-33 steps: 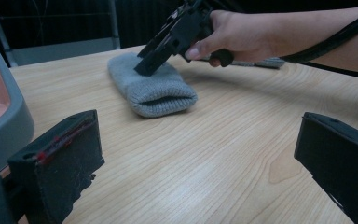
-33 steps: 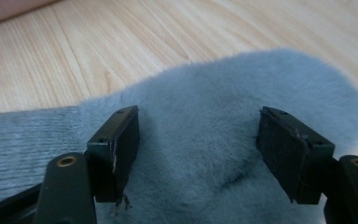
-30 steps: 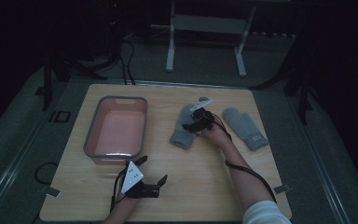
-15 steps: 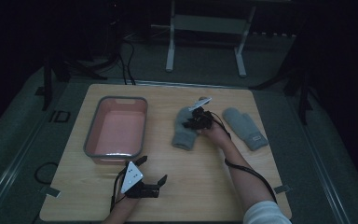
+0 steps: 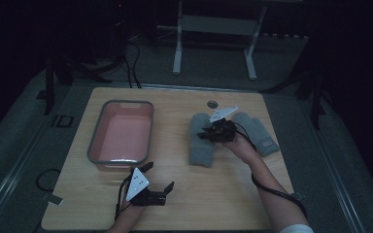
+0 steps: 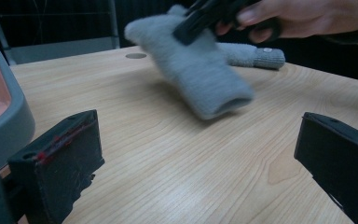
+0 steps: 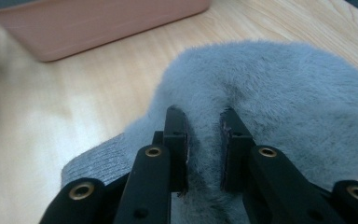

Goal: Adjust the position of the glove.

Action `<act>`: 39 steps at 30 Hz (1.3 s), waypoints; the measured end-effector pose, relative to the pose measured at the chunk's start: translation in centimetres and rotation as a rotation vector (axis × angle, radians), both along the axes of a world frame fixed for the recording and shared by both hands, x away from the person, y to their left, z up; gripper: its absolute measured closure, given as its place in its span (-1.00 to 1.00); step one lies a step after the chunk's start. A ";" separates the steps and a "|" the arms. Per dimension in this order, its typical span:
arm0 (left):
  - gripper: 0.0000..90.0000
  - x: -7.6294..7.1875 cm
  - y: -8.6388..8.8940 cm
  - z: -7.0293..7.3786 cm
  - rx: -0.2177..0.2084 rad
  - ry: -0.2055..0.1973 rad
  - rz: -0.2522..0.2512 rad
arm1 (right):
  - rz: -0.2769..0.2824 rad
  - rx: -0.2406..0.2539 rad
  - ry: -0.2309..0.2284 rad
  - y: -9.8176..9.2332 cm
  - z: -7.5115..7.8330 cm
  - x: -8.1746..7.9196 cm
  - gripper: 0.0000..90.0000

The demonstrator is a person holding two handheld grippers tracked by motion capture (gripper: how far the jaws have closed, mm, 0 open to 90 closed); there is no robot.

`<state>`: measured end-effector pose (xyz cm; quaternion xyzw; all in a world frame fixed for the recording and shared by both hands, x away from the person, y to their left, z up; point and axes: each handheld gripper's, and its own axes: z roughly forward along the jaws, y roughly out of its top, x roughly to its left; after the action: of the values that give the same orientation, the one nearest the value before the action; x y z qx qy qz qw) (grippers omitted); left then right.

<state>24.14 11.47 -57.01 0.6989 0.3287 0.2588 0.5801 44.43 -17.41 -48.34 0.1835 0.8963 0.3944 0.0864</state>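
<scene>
Two grey mittens lie right of centre on the wooden table. My right gripper (image 5: 208,134) is shut on the fuzzy left mitten (image 5: 200,148), its jaws having just closed on a fold of it (image 7: 204,116). In the left gripper view that mitten (image 6: 200,70) hangs tilted, its far end raised by the right gripper (image 6: 191,23) and its cuff near the table. The second mitten (image 5: 258,132) lies flat behind the hand (image 6: 254,55). My left gripper (image 5: 158,175) rests open by the front edge, with nothing between its jaws (image 6: 198,154).
A pink tub with a grey rim (image 5: 95,141) stands at the left of the table (image 6: 9,126) (image 7: 98,28). A round hole (image 5: 212,103) is set in the tabletop near the far edge. A metal stand (image 5: 213,24) is on the floor beyond.
The right gripper's jaws closed on the left mitten, then rose and drew back toward the person, lifting the mitten's far end. The left gripper stayed put.
</scene>
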 end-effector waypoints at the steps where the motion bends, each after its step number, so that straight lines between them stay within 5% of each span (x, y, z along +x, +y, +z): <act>1: -0.98 0.0 0.0 0.0 -0.002 0.000 0.000 | 0.001 0.005 0.001 -0.2 0.3 -0.6 0.70; 9: -0.98 0.0 0.0 0.0 0.001 0.000 0.003 | 0.022 0.033 -0.047 -1.4 2.3 -6.2 0.70; 15: -0.98 0.0 -0.1 0.0 0.003 -0.001 0.001 | 0.029 0.030 -0.027 -1.1 0.6 -8.3 0.69; 23: -0.98 0.0 0.0 0.0 -0.001 0.001 0.000 | 0.041 -0.034 0.101 -0.3 -4.7 -7.2 0.62; 27: -0.98 0.0 0.0 0.0 0.003 -0.001 -0.001 | 0.050 -0.008 0.170 -0.4 -6.2 -6.5 0.39; 33: -0.98 0.0 -0.1 0.0 0.003 -0.001 -0.007 | 0.042 -0.033 0.129 -0.3 -6.5 -6.5 -0.17; 39: -0.98 0.0 0.0 0.0 -0.003 0.003 -0.005 | 0.041 -0.039 0.077 -0.2 -5.9 -6.8 -0.40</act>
<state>24.15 11.44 -57.01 0.6992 0.3285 0.2557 0.5813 37.58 -17.65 -54.22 0.1782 0.9101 0.3712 0.0472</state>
